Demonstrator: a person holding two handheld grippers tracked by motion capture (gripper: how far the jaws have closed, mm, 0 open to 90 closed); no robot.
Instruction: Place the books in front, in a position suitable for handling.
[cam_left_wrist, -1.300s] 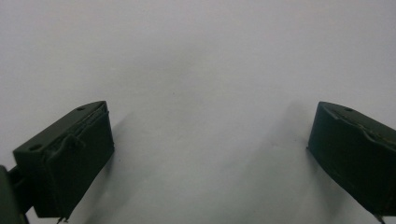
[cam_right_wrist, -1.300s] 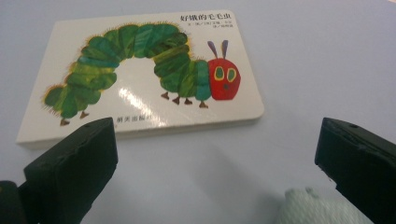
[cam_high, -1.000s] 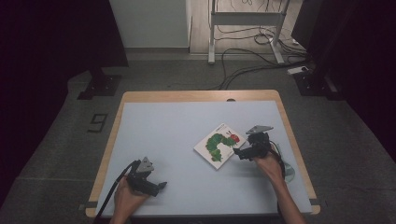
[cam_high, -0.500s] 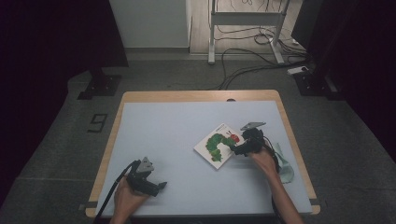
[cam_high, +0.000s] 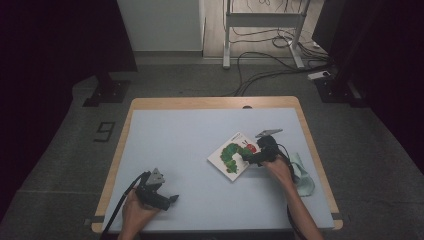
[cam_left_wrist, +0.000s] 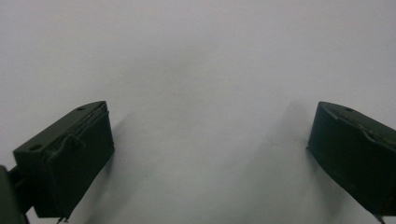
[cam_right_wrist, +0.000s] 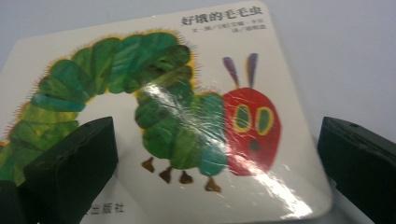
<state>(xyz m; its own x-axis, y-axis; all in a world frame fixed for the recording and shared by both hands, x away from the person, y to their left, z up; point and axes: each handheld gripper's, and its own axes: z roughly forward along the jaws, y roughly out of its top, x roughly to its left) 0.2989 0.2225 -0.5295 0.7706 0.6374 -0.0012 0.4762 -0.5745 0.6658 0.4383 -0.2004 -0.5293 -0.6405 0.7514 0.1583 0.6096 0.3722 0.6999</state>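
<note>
the caterpillar book (cam_high: 234, 155) lies flat on the counter (cam_high: 190, 135), right of centre. the right tongs (cam_high: 248, 156) hover over its corner, jaws wide. the left tongs (cam_high: 170, 199) rest near the front edge, jaws wide, holding nothing.

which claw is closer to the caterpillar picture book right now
Right. The right claw is at the caterpillar picture book, its jaws open over the cover at the book's right edge. The left claw rests open on the bare table, well off toward the near left.
</note>
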